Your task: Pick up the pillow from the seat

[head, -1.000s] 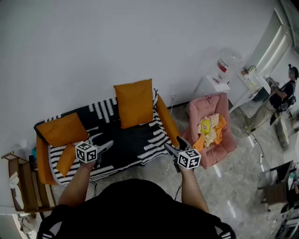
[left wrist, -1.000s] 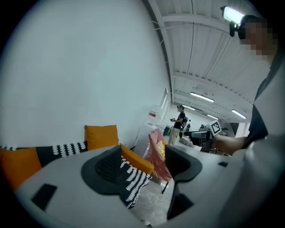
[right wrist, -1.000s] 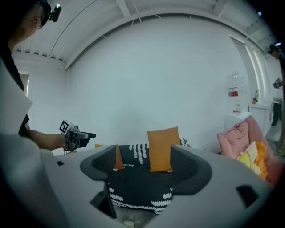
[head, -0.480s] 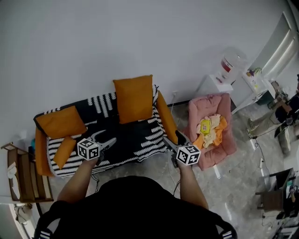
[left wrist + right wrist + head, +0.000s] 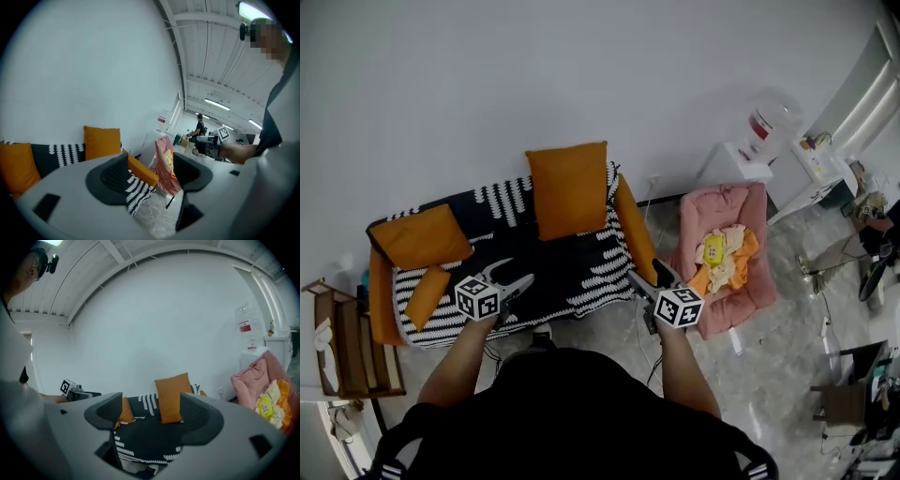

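Orange pillow (image 5: 571, 190) upright on sofa (image 5: 635, 234), we're well short; left gripper (image 5: 512, 275) and right gripper (image 5: 645, 273) jaws apart, empty – could pinch striped throw (image 5: 605, 278) too

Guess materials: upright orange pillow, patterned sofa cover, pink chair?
Orange pillow: probably woven fabric, matte; plump with soft corners.
Sofa cover: likely a knit or woven throw, matte, black with white pattern, draping over the front edge.
Pink chair: probably plush fabric, matte; looks soft and rumpled.
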A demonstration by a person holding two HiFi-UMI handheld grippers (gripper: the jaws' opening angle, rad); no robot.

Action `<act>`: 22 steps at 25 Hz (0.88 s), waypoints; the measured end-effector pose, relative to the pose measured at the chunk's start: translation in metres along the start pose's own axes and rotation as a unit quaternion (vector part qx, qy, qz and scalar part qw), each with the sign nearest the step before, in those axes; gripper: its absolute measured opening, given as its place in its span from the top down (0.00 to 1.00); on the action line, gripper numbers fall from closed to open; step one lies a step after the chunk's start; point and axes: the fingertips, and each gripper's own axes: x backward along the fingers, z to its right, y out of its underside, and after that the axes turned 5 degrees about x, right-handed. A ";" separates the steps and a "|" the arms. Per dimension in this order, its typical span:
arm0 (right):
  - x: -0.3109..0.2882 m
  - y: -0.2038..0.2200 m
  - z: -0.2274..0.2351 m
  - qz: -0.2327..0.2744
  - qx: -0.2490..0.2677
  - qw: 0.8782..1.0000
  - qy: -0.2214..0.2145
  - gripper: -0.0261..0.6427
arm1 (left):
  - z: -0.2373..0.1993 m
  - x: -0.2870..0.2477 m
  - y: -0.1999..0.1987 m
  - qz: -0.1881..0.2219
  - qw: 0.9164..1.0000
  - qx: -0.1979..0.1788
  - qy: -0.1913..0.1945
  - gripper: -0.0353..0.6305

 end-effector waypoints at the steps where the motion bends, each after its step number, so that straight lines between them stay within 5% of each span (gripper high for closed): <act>1: -0.002 0.000 0.002 0.001 -0.002 1.000 0.002 0.39 | -0.005 0.000 0.001 0.001 1.000 0.003 -0.003 0.49; 22: -0.075 0.005 0.030 -0.021 -0.062 0.998 0.016 0.39 | -0.084 -0.047 -0.023 -0.011 0.999 0.035 0.004 0.49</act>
